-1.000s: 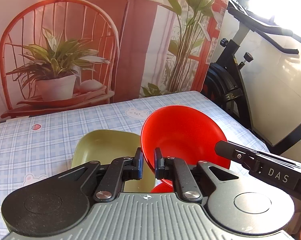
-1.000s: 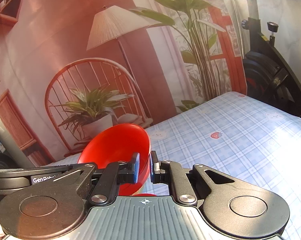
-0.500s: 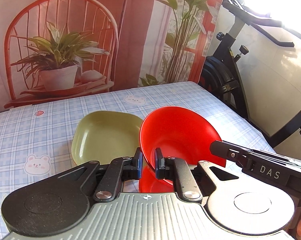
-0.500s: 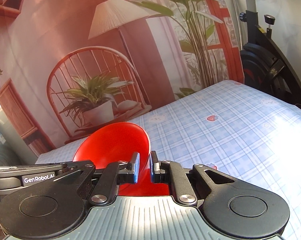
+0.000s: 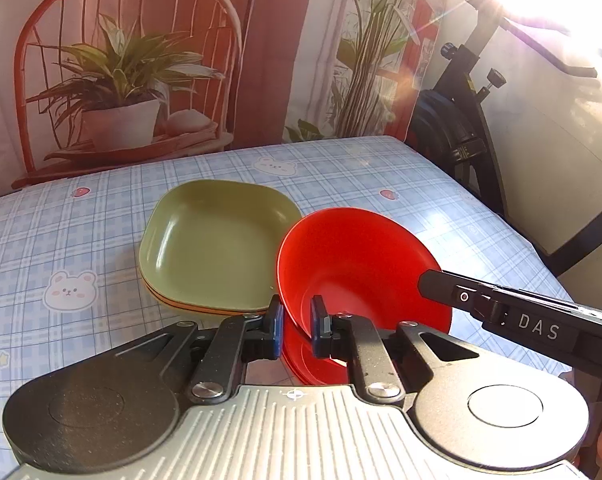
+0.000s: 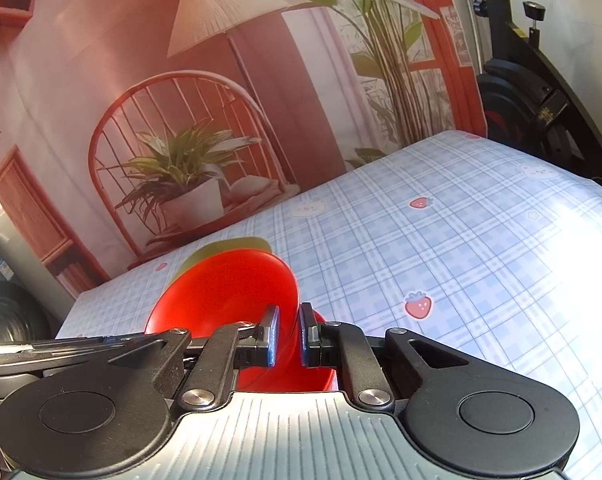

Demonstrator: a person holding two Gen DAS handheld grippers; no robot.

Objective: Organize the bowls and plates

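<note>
A red bowl hangs tilted just above the table, held by its rim from both sides. My left gripper is shut on the near left rim, and my right gripper is shut on the opposite rim of the same red bowl. Directly under it sits a second red bowl, mostly hidden. To the left lies a green square plate, stacked on an orange plate of which only the edge shows.
The checked blue tablecloth covers the table, whose right edge runs close to the bowls. A black exercise bike stands beyond that edge. A printed backdrop with a chair and plant hangs behind the table.
Both grippers have sunk toward the table with the red bowl between them. The bowl now hangs low over the second red bowl, and more of the green plate shows.
</note>
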